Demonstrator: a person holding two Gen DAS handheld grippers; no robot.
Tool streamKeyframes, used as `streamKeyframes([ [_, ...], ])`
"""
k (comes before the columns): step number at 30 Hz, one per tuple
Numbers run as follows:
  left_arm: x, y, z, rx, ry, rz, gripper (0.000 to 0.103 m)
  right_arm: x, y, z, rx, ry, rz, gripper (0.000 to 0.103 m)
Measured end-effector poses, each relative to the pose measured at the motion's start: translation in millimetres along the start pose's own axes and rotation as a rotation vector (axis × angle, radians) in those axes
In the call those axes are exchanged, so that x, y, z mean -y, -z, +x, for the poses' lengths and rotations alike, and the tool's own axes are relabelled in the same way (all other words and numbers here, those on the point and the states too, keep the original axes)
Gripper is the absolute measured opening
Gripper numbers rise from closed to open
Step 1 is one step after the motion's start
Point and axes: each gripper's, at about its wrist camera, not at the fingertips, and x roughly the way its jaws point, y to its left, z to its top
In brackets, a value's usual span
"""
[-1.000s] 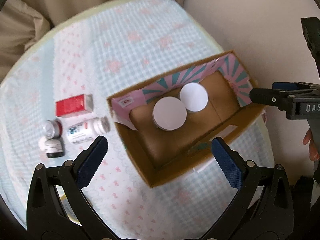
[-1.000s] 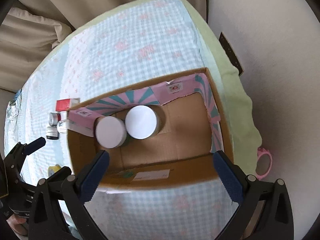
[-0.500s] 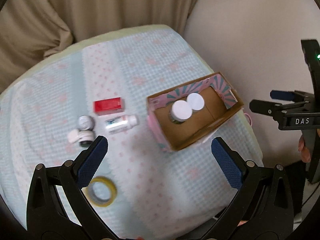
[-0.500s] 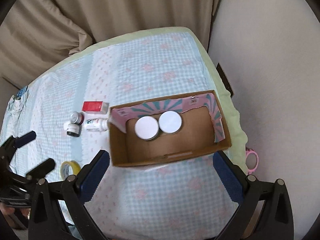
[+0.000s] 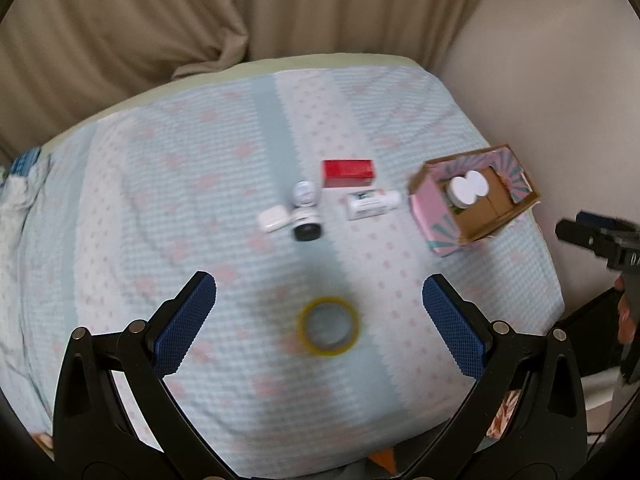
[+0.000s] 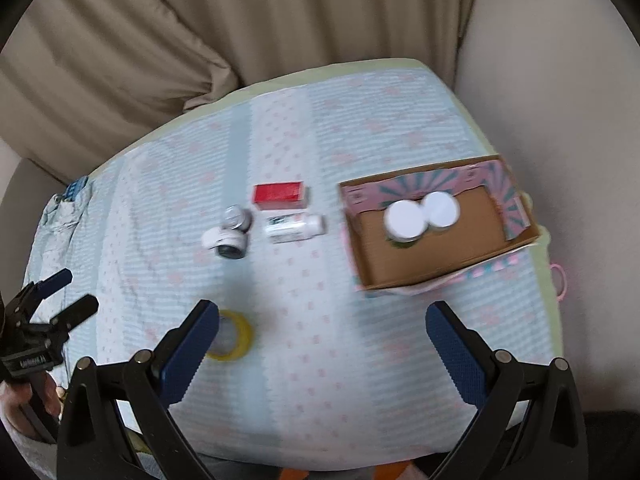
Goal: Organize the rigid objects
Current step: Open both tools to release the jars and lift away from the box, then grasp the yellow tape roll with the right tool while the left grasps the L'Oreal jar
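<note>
Both grippers hang above the near edge of the cloth-covered table [image 5: 200,208], each spread wide and holding nothing. Left gripper [image 5: 320,324]: one yellow tape roll [image 5: 328,330] lies flat just between and under its fingertips, hole up. In the right wrist view the right gripper [image 6: 322,340] has the same roll [image 6: 232,336] just beside its left fingertip [image 6: 192,344], partly hidden.

Farther, mid-table, a cluster well apart from both grippers: one white bottle [image 5: 372,204] on its side, long axis left-right, cap to the right; one red box [image 5: 348,173] just beyond it, long axis also left-right; two small jars [image 5: 306,212] touching, near one tipped with dark opening toward the camera; one small white case [image 5: 274,219] against them on the left. Blur hides finer detail.

Far right: one cardboard box [image 6: 432,256], open top, pink-teal flaps, long axis roughly left-right. Inside at its left-far part, two white-lidded jars [image 6: 422,216] upright, touching.
</note>
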Motion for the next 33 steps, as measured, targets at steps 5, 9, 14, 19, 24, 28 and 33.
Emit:
streamKeyframes([
  [5, -55.1, 8.4, 4.3, -0.017, 0.006, -0.005, 0.103, -49.8, 18.2, 19.3, -0.015, -0.018, -0.014, 0.103],
  [9, -82.2, 12.1, 19.4, -0.054, 0.028, 0.016, 0.103, -83.2, 33.0, 40.9, -0.032, -0.009, -0.013, 0.103],
  [14, -97.6, 6.1, 55.3, -0.117, 0.065, 0.033, 0.103, -117.0, 56.4, 76.8, -0.054, -0.002, -0.002, 0.103],
  [19, -96.9, -6.3, 94.3, -0.164, 0.12, -0.004, 0.103, -140.6, 79.4, 113.4, -0.094, -0.001, -0.036, 0.103],
  [24, -94.0, -28.1, 150.3, -0.24, 0.179, -0.068, 0.103, -156.5, 99.3, 159.7, -0.138, -0.021, -0.074, 0.103],
  [28, -84.4, -42.0, 197.6, -0.308, 0.202, -0.081, 0.103, -162.2, 108.6, 191.6, -0.183, -0.009, -0.109, 0.103],
  [33, -66.6, -50.9, 259.9, -0.407, 0.205, -0.078, 0.103, -173.3, 117.7, 232.5, -0.224, 0.006, -0.191, 0.103],
])
